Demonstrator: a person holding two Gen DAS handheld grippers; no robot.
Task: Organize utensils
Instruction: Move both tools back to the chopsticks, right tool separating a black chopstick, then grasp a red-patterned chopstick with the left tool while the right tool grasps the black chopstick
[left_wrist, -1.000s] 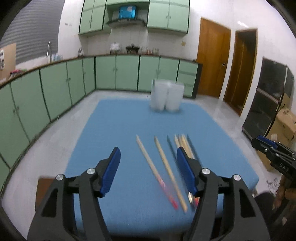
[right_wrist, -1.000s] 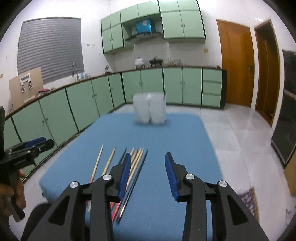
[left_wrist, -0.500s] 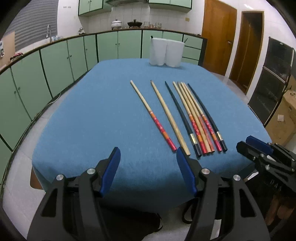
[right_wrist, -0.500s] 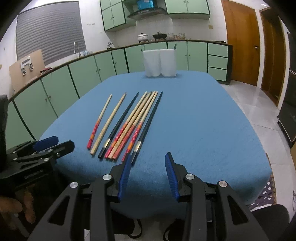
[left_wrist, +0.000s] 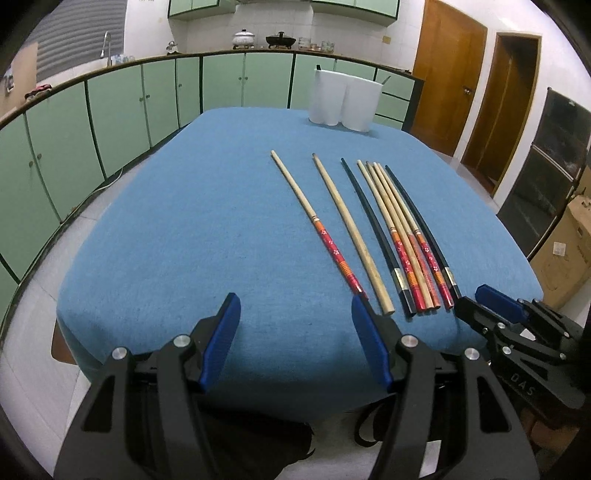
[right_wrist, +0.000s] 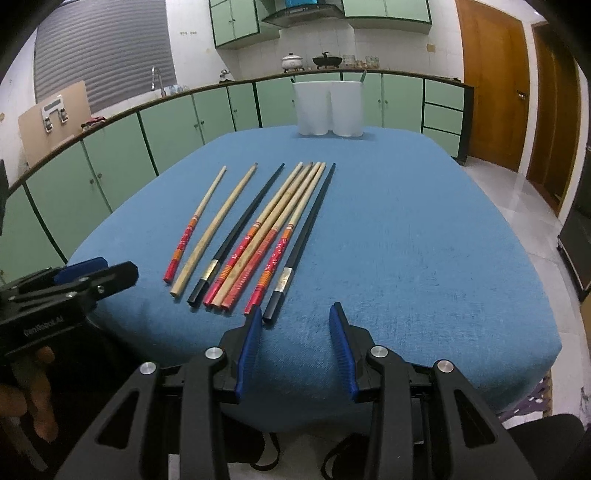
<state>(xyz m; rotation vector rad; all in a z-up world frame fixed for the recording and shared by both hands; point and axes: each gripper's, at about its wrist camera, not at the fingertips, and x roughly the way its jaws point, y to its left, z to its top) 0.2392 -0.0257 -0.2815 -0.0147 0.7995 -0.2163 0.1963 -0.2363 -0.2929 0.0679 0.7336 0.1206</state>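
Several chopsticks (left_wrist: 388, 225) lie side by side on the blue table (left_wrist: 184, 229): red-patterned wooden ones, a plain wooden one (left_wrist: 347, 225) and two black ones. They also show in the right wrist view (right_wrist: 258, 232). A white two-part utensil holder (left_wrist: 345, 101) stands at the far edge; it also shows in the right wrist view (right_wrist: 328, 107). My left gripper (left_wrist: 295, 306) is open and empty at the table's near edge, left of the chopstick ends. My right gripper (right_wrist: 295, 317) is open and empty, just before the rightmost black chopstick (right_wrist: 303, 236).
Green cabinets (left_wrist: 110, 110) line the left and far walls. Brown doors (left_wrist: 450, 74) stand at the right. A cardboard box (left_wrist: 569, 251) and dark appliances stand on the floor right of the table. The table's left half (left_wrist: 166, 240) is bare blue cloth.
Both grippers have tilted down and drawn back to the table's near edge, so the chopsticks now lie fully in view ahead. Both stay open.
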